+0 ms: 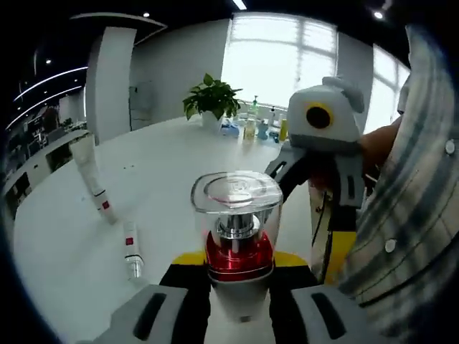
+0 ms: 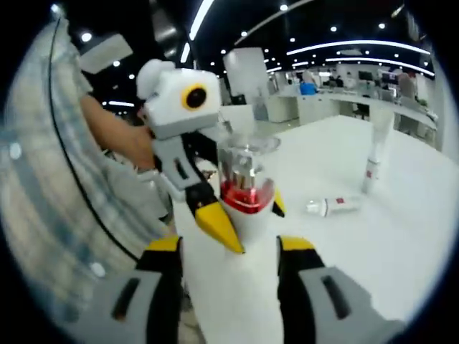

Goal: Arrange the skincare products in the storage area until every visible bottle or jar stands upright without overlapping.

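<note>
Two yellow-tipped jaws of the left gripper (image 1: 237, 276) clench a red bottle (image 1: 238, 229) with a clear cap at lower centre of the left gripper view; two tubes (image 1: 130, 247) lie on the white table (image 1: 158, 179) at left. In the right gripper view, the right gripper (image 2: 229, 251) stands released below the bottle at centre; a standing tube (image 2: 374, 161) is at right.

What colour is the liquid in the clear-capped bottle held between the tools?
Red, clearest in the left gripper view: clear-capped glass bottle.
</note>
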A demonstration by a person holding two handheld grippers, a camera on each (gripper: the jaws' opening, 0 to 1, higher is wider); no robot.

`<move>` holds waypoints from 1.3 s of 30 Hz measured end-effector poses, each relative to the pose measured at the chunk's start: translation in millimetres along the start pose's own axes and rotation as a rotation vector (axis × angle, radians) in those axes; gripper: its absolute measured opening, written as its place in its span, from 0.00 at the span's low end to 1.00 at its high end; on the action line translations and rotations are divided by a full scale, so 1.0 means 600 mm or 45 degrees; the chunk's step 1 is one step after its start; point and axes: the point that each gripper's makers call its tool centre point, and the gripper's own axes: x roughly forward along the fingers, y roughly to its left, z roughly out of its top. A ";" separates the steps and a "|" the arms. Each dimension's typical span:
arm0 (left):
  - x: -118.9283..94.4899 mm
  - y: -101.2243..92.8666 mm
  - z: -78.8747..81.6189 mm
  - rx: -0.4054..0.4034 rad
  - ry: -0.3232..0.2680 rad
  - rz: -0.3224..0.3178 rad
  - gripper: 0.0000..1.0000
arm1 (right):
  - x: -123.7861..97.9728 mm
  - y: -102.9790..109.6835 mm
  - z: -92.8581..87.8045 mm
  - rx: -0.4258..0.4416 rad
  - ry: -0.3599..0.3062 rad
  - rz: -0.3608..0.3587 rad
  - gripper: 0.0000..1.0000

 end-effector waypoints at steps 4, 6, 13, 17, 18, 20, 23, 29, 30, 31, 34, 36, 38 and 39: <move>0.007 -0.004 -0.005 0.024 0.000 -0.032 0.29 | 0.000 0.006 -0.003 -0.019 0.012 0.013 0.51; 0.010 -0.006 -0.007 0.057 -0.004 -0.048 0.29 | -0.001 0.008 -0.001 -0.028 0.008 0.020 0.51; 0.015 -0.006 -0.011 0.099 -0.047 -0.098 0.29 | -0.005 0.008 0.007 -0.027 -0.007 0.026 0.52; 0.021 -0.005 -0.020 0.157 -0.024 -0.099 0.29 | -0.006 0.006 0.012 -0.011 -0.022 0.019 0.52; 0.022 -0.005 -0.023 0.155 -0.010 -0.108 0.29 | -0.005 0.005 0.013 -0.006 -0.026 0.019 0.52; 0.024 -0.007 -0.029 0.147 0.001 -0.126 0.29 | -0.005 0.004 0.012 -0.008 -0.021 0.017 0.52; 0.023 -0.007 -0.034 0.146 -0.014 -0.140 0.29 | -0.004 0.002 0.011 -0.007 -0.017 0.015 0.52; 0.020 -0.003 -0.038 0.141 -0.052 -0.152 0.29 | -0.002 -0.002 0.009 0.012 -0.021 0.012 0.52; 0.019 -0.001 -0.036 0.134 -0.050 -0.147 0.29 | -0.001 -0.001 0.009 0.015 -0.020 0.015 0.52; 0.019 -0.001 -0.036 0.138 -0.048 -0.149 0.29 | 0.000 -0.001 0.009 0.017 -0.021 0.018 0.52; 0.019 -0.001 -0.036 0.181 -0.055 -0.166 0.30 | 0.003 0.001 0.010 0.020 -0.020 0.024 0.52; 0.018 -0.004 -0.037 0.194 -0.055 -0.175 0.30 | 0.005 0.001 0.011 0.021 -0.021 0.027 0.52; 0.016 -0.007 -0.039 0.228 -0.051 -0.186 0.30 | 0.008 0.002 0.013 0.021 -0.020 0.032 0.52; 0.014 -0.008 -0.041 0.246 -0.049 -0.196 0.30 | 0.010 0.002 0.014 0.019 -0.020 0.034 0.52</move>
